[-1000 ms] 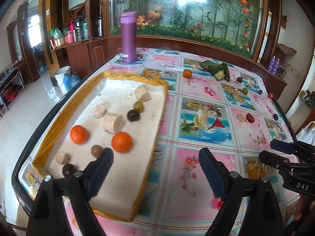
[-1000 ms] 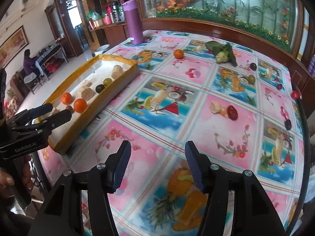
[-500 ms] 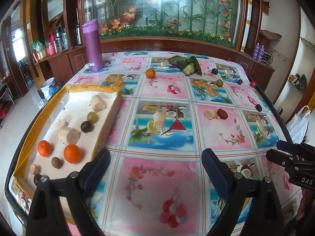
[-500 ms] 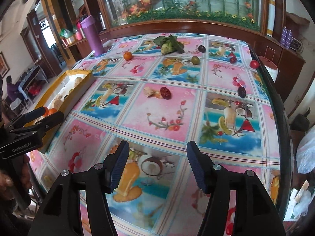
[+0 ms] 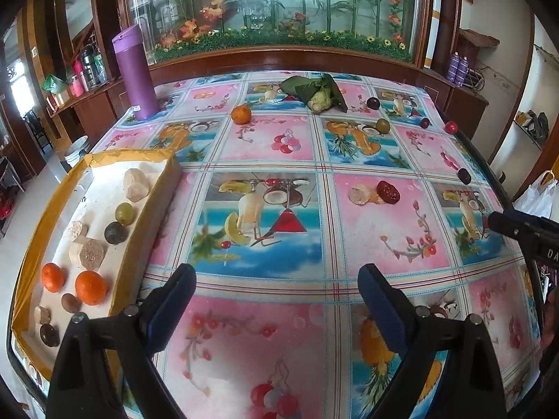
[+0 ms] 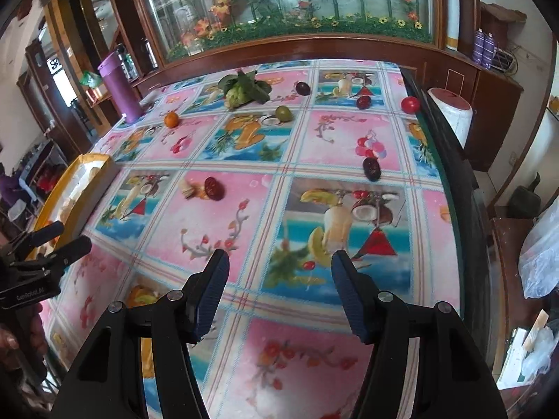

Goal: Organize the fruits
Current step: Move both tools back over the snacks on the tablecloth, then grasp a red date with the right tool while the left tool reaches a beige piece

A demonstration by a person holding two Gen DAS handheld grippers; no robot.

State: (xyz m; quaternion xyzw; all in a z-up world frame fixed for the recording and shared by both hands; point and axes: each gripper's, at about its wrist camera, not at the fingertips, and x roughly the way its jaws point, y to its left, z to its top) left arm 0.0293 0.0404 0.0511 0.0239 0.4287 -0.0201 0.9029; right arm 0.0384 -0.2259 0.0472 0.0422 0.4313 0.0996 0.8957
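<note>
Moved since a second ago: both views have swung away from the tray (image 5: 52,209) toward the loose fruit on the right half of the bench (image 5: 314,146); the tray now sits at the left edge of each view.
Left gripper (image 5: 276,300): fingers spread wide, nothing between them, held above the printed cloth just right of the tray.
Right gripper (image 6: 279,286): fingers spread, a little wider than a second ago, and empty, over the near right part of the bench.
Fruit already sorted: two oranges (image 5: 91,287), a green fruit (image 5: 124,213), dark round fruits and pale cut chunks lie in the tray.
Fruit still out: an orange (image 5: 241,114) near the purple bottle (image 5: 134,73), a dark red slice (image 6: 213,188) beside pale pieces mid-bench, a dark plum (image 6: 371,169), a green fruit (image 6: 283,113), and a red tomato (image 6: 410,104) right at the far right edge.
Risk, rolling: the round fruit would likely roll if a finger nudges it before closing; the tomato and plum lie close to the edge and could drop off.
Risk, false targets: the cloth is printed with fruit pictures, so a grasp could be aimed at a print.
Risk, crushing: the slice and soft pieces look easy to squash in a hard pinch.
Risk, collision: the two grippers work near each other and could bump if both reach for the middle.
</note>
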